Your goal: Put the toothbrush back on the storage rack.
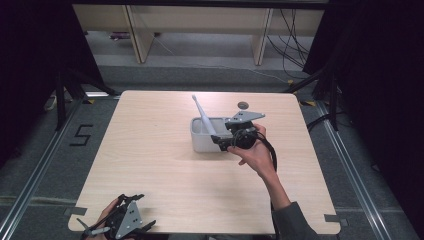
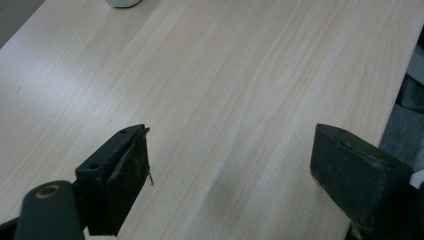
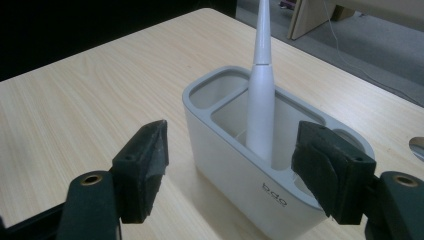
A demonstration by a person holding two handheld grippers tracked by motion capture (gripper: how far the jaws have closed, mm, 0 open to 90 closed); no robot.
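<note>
The right gripper (image 3: 230, 170) has its fingers apart — the white toothbrush (image 3: 261, 100) stands in the holder (image 3: 235, 165) just beyond them, untouched; left gripper (image 2: 230, 170) fingers apart over bare table (image 2: 225, 75).

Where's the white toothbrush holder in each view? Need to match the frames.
High view: toothbrush holder at table centre, beside the right hand-held gripper.
Left gripper view: a white bit at the top edge, probably the holder.
Right gripper view: centre, just beyond the open jaws.
Shared landmark: the light wooden table.
</note>
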